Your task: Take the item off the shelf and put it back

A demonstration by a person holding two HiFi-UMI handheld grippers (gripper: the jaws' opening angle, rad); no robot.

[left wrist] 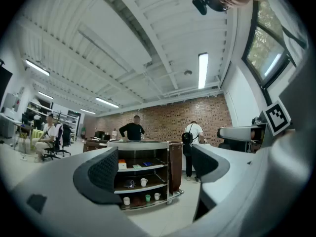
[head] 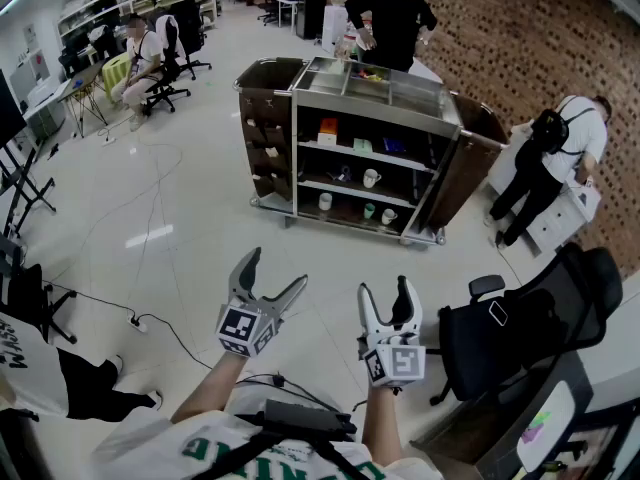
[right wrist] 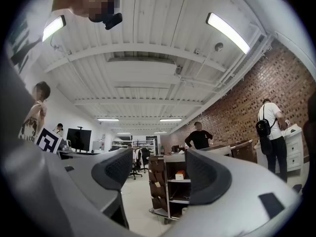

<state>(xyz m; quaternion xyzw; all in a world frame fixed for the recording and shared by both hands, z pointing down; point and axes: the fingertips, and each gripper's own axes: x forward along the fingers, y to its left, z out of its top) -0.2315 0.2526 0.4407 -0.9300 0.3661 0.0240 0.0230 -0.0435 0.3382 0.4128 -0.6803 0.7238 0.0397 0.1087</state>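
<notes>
The left claw [head: 275,271] and right claw [head: 386,288] gape empty, aimed at the distant cart [head: 268,118], ready to approach.

Held side by side: left hand-held gripper [head: 275,270], right hand-held gripper [head: 385,288]; jaws apart, empty.
</notes>
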